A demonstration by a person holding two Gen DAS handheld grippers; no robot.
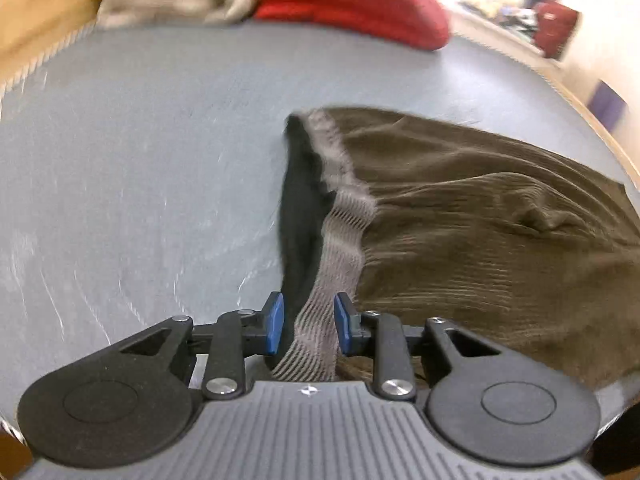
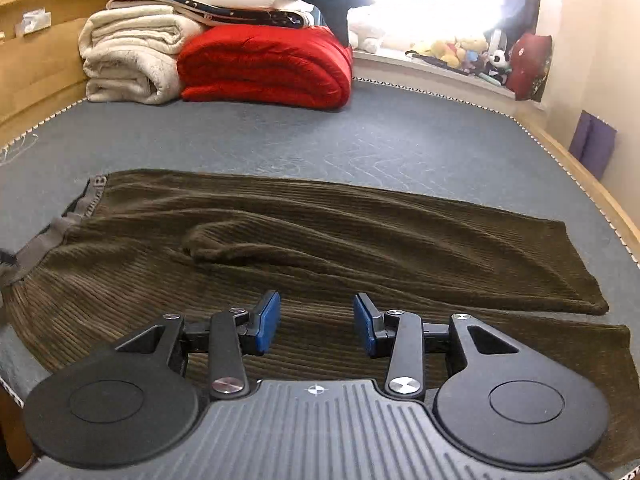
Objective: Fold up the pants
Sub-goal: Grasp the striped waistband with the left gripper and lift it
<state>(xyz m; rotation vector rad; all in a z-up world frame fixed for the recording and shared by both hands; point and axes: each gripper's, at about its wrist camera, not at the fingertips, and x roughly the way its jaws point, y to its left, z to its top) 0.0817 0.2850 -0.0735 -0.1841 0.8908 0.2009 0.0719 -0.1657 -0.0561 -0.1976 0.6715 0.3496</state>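
Grey-blue mattress [image 2: 360, 140] gives me wide bare room beyond and left of the brown corduroy pants [image 2: 320, 240], which lie flat across the near part. Folded blankets [image 2: 132, 64] and a red quilt [image 2: 268, 68] crowd the far edge. My left gripper [image 1: 309, 322] has the grey waistband [image 1: 344, 232] between narrowly parted pads; whether they press it, I cannot tell through blur. My right gripper [image 2: 316, 322] hangs half open over the cloth, empty. Only the right view shows the leg hems.

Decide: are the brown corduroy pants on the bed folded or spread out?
Spread out. The brown corduroy pants lie at full length across the grey mattress, both legs side by side, grey waistband at one end.
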